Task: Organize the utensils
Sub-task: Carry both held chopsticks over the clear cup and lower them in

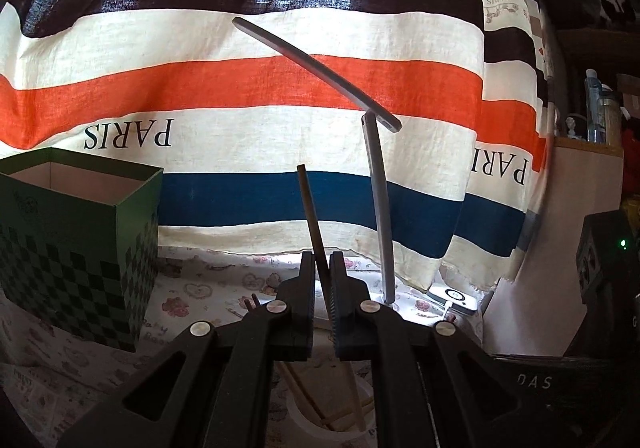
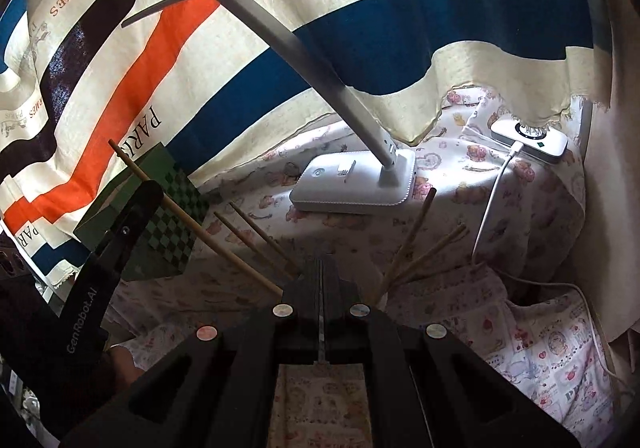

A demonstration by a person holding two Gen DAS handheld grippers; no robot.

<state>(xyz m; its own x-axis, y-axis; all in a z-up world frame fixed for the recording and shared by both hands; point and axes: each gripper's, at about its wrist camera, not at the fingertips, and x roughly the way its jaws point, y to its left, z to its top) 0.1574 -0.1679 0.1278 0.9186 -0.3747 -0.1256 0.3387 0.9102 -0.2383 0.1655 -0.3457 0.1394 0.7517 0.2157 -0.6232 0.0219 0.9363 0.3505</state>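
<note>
chopstick (image 1: 314, 224) lower end: hidden behind jaws | cup (image 1: 304, 414): mostly hidden

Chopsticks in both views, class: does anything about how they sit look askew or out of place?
Yes. The loose chopsticks splay at different angles instead of lying together, none visibly in the green checkered box. The left gripper is clamped on a single chopstick, which stands tilted. The right gripper is shut and empty.

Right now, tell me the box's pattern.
Green checkered box, plain pale inside; clearest in the left wrist view.
</note>
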